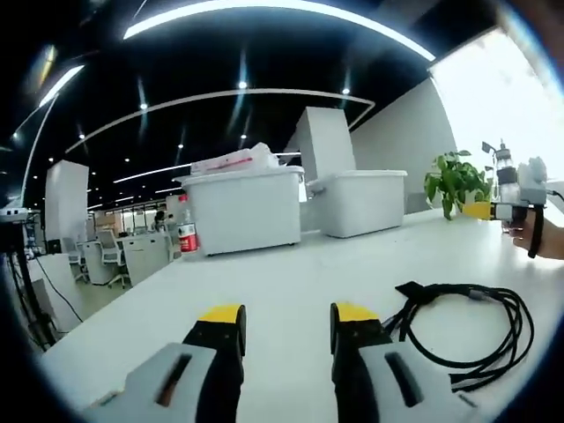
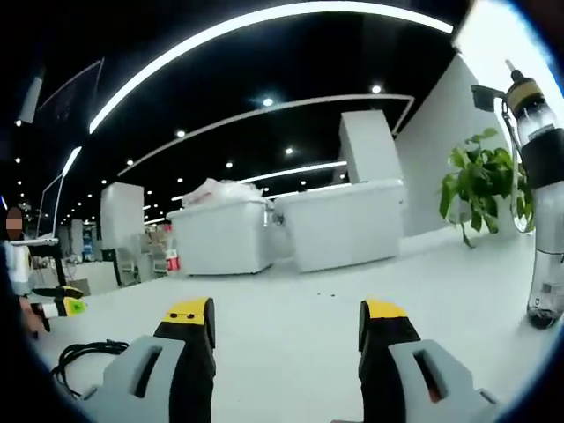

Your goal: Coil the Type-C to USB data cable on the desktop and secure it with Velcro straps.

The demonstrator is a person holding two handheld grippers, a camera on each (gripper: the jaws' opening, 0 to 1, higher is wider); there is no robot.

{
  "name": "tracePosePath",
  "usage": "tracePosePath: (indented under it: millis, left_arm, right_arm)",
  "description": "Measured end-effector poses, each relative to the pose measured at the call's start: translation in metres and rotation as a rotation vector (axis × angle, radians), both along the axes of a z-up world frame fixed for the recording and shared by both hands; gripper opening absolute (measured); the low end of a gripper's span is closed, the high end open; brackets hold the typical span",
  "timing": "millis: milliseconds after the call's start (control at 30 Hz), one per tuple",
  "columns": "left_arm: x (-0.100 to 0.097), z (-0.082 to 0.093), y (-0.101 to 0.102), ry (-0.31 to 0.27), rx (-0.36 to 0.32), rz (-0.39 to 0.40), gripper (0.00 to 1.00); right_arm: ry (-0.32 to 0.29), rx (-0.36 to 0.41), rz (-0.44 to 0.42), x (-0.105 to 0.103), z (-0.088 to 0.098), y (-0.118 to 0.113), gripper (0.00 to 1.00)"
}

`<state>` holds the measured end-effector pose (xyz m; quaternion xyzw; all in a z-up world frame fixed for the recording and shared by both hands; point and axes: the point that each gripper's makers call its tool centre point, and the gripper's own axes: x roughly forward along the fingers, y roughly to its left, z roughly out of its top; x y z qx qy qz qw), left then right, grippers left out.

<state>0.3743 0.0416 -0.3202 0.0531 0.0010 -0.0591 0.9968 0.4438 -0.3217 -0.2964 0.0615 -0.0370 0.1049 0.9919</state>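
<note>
A black data cable [image 1: 471, 328] lies in a loose loop on the white desktop [image 1: 291, 273], just right of my left gripper [image 1: 286, 315]. That gripper is open, with nothing between its yellow-tipped jaws. A wider black piece [image 1: 414, 289] sits at the loop's upper left; I cannot tell whether it is the strap. In the right gripper view the cable [image 2: 84, 352] shows at the lower left. My right gripper [image 2: 286, 310] is open and holds nothing. It also appears far right in the left gripper view as the right gripper [image 1: 511, 210], held in a hand [image 1: 551, 236].
Two white lidded bins [image 1: 242, 210] [image 1: 359, 201] stand at the back of the desk, with a red-labelled bottle [image 1: 187, 236] beside them. A potted plant [image 1: 456, 181] is at the back right. A clear bottle [image 2: 546, 220] stands close on the right of the right gripper view.
</note>
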Motion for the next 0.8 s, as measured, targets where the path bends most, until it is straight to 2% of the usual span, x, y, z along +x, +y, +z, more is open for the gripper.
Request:
tracePosePath:
  millis: [133,233,533,667,800]
  left_arm:
    - [-0.0015,-0.0021,0.0003,0.004,0.021,0.009,0.4]
    - [-0.0016,-0.0039,0.0003,0.012,0.014,0.008,0.4]
    - [0.0005,-0.0049,0.0024,0.017,0.007,0.008,0.4]
    - [0.0008,-0.0042,0.0029,0.015,0.004,0.007,0.4]
    - [0.0006,-0.006,0.0044,0.021,0.001,0.01,0.4]
  right_arm:
    - [-0.001,-0.009,-0.001,0.0006,-0.001,-0.0011,0.65]
    - [-0.006,-0.039,0.0,0.0016,-0.0017,0.0,0.65]
    - [0.003,-0.039,0.021,0.0035,-0.0053,0.0056,0.65]
    - [-0.001,-0.076,0.02,0.004,-0.0075,0.0068,0.64]
    - [0.007,-0.036,0.019,0.0049,-0.0077,0.0041,0.64]
